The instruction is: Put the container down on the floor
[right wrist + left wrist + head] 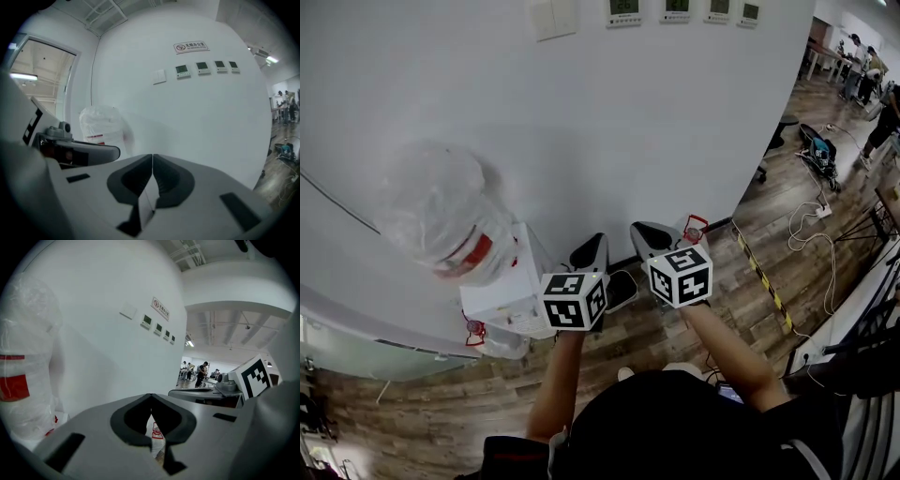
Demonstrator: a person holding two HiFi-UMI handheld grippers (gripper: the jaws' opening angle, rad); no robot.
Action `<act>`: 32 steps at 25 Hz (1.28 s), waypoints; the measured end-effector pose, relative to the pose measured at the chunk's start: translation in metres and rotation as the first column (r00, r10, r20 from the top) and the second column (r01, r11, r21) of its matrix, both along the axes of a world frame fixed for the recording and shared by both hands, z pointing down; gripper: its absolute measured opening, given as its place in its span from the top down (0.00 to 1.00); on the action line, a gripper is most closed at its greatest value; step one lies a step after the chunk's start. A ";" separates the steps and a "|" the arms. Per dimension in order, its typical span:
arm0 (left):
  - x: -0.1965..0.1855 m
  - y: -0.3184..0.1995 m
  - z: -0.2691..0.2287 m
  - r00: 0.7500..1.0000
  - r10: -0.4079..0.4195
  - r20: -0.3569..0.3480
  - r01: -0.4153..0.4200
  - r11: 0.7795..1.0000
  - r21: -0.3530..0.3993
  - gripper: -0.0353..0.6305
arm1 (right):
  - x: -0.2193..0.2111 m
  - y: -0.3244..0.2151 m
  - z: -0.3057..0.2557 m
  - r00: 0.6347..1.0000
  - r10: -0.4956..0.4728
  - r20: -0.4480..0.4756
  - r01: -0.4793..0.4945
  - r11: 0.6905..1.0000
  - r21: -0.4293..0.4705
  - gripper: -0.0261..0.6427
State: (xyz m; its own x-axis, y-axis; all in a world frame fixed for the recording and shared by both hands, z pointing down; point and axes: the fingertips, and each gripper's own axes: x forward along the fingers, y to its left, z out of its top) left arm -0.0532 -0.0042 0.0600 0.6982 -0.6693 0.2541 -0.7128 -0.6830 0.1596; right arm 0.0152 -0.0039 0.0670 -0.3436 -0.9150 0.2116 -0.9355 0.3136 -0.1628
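Left gripper (150,397) and right gripper (152,157) are being held closed, with nothing gripped. White container (502,292) is seemingly resting on floor (431,398) by wall (581,112). Placing is judged done; withdrawal is being called for.

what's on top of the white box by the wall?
A large container wrapped in clear plastic, with its red label showing. The wrap hides its contents and how it seats on the white box.

Open-plan lab/office: wall thermostats (677,9), floor cables (814,225), distant workbenches (825,58).
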 end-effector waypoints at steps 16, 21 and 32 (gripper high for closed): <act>0.057 0.032 -0.035 0.997 -0.055 -0.046 0.058 0.996 0.062 0.92 | 0.061 0.036 -0.038 0.999 0.000 -0.046 0.004 0.995 0.095 0.92; 0.063 0.042 -0.039 0.997 -0.059 -0.057 0.062 0.996 0.068 0.92 | 0.066 0.043 -0.045 0.999 -0.014 -0.030 0.017 0.994 0.111 0.92; 0.060 0.055 -0.043 0.995 -0.073 -0.072 0.079 0.994 0.080 0.92 | 0.062 0.054 -0.052 0.999 -0.036 -0.013 0.037 0.993 0.113 0.92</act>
